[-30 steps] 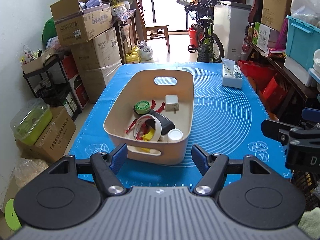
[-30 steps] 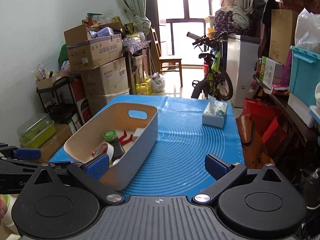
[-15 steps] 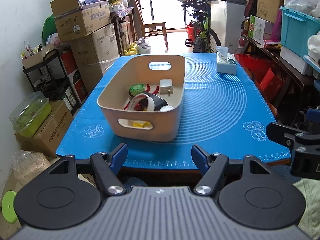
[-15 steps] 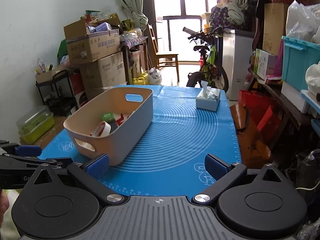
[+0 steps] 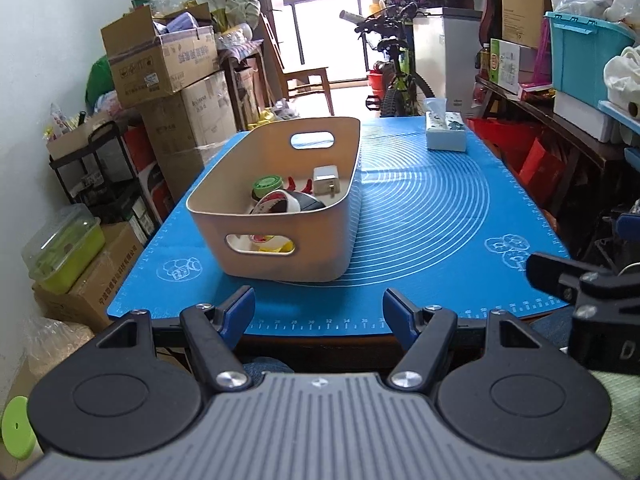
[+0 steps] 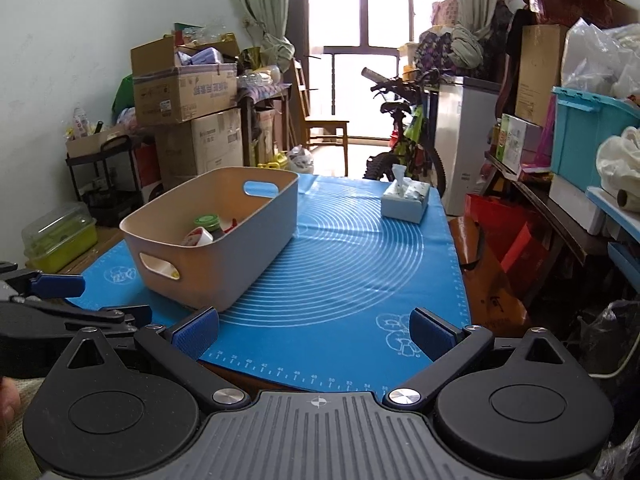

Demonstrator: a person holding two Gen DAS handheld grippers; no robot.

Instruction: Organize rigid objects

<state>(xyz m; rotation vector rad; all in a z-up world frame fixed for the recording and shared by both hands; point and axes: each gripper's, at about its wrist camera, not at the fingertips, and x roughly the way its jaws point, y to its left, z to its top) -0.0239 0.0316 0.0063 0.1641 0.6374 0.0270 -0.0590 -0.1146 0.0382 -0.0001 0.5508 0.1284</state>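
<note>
The left gripper (image 5: 319,310) and right gripper (image 6: 314,330) hang at the near edge of the blue mat (image 5: 432,216), both spread wide and holding nothing. The bin (image 5: 280,240) sits on the mat's left half, holding a green-lidded jar (image 5: 266,185), tape roll (image 5: 276,203) and white charger (image 5: 326,180). A tissue box (image 5: 445,136) stands far right.

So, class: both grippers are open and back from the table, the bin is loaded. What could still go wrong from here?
1. The bin sits near the mat's front edge; a forward nudge from the left gripper might shift it.
2. The tape roll leans on other items and may topple if the bin is lifted.
3. The right gripper swinging wide might hit the tissue box.
</note>
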